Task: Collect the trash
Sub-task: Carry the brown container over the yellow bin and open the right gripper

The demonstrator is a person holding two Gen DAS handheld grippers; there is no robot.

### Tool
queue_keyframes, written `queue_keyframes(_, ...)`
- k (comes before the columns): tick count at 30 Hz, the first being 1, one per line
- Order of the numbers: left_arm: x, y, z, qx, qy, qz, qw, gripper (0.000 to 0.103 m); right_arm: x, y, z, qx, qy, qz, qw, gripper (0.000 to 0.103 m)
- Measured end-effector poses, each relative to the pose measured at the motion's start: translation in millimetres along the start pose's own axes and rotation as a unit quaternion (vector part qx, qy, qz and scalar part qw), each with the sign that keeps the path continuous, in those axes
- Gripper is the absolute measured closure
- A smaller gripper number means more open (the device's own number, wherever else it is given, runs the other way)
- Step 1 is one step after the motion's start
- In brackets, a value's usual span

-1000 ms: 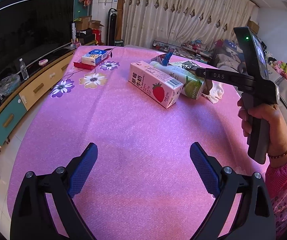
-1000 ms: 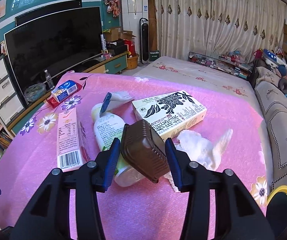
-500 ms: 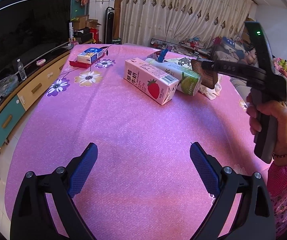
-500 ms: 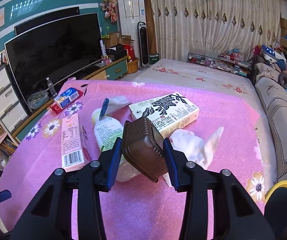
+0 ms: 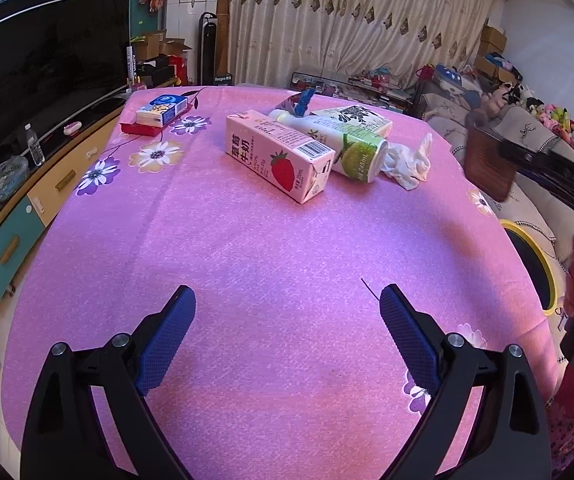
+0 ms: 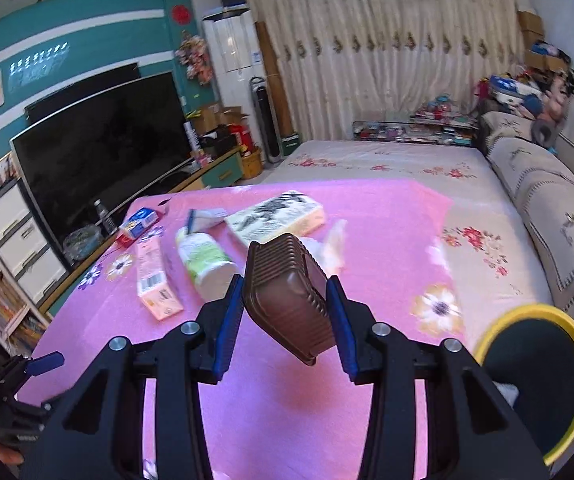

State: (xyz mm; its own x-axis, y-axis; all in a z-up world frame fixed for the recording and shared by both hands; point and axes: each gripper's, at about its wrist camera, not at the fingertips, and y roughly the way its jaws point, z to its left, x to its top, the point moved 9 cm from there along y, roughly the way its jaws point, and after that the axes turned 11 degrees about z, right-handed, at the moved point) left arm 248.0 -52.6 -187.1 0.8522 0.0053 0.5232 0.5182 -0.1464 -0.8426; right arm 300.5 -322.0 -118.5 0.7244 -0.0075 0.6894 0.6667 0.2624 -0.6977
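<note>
My right gripper [image 6: 287, 304] is shut on a brown ribbed plastic tray [image 6: 287, 300] and holds it above the pink table, near its right edge; the tray also shows in the left wrist view [image 5: 489, 166]. A yellow-rimmed bin [image 6: 535, 380] stands beside the table at the right, also in the left wrist view [image 5: 535, 268]. On the table lie a pink strawberry milk carton [image 5: 279, 156], a green bottle [image 5: 339, 146], a crumpled white tissue [image 5: 405, 162] and a black-and-white tea carton [image 5: 351, 116]. My left gripper [image 5: 287, 328] is open and empty over the table's near part.
A blue tissue pack on a red box [image 5: 159, 114] lies at the table's far left corner. A TV and cabinet [image 5: 39, 80] run along the left. A sofa [image 6: 547, 200] stands at the right. A blue-and-white wrapper [image 5: 299, 100] lies behind the bottle.
My right gripper has lifted the brown tray off the pile and carried it back and right, toward the yellow-rimmed bin. The left gripper has stayed open and nearly still.
</note>
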Motion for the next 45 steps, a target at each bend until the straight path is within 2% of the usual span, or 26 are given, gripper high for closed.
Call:
queue_keyframes(5, 1.6, 0.8, -9.4, 0.001, 0.008, 0.001, 1.0, 0.011, -24.8, -19.8, -77.4, -0.057, 0.058, -0.003, 0.997, 0.063)
queue_keyframes(10, 2.6, 2.8, -22.1, 0.001, 0.022, 0.002, 0.9998, 0.011, -56.2, -20.0, -157.5, -0.103, 0.126, 0.016, 0.987, 0.063)
queue_keyframes(17, 3.4, 5.7, -37.8, 0.003, 0.037, 0.005, 0.9993, 0.011, -99.3, -1.6, -228.0, -0.136, 0.192, 0.052, 0.97, 0.063)
queue_keyframes(22, 4.7, 8.4, -41.2, 0.005, 0.042, 0.008, 0.9991, 0.011, -117.5, 10.6, -244.8, -0.141, 0.216, 0.069, 0.964, 0.061)
queue_keyframes(23, 5.0, 9.2, -41.6, 0.006, 0.042, 0.008, 0.9991, 0.011, -119.0, 10.9, -246.7, -0.143, 0.22, 0.07, 0.962, 0.054)
queue_keyframes(25, 4.9, 9.5, -43.3, 0.006, 0.044, 0.009, 0.999, 0.011, -120.5, 11.1, -246.8, -0.144, 0.225, 0.068, 0.961, 0.048)
queue_keyframes(36, 13.1, 20.2, -42.9, 0.012, 0.044, 0.012, 0.9989, 0.011, -108.9, -6.8, -234.7, -0.142, 0.214, 0.046, 0.965, 0.048)
queue_keyframes(45, 57.3, 47.2, -39.5, 0.046, 0.021, 0.004, 0.9987, 0.011, -96.2, -11.0, -221.2, -0.125, 0.208, 0.034, 0.969, 0.048)
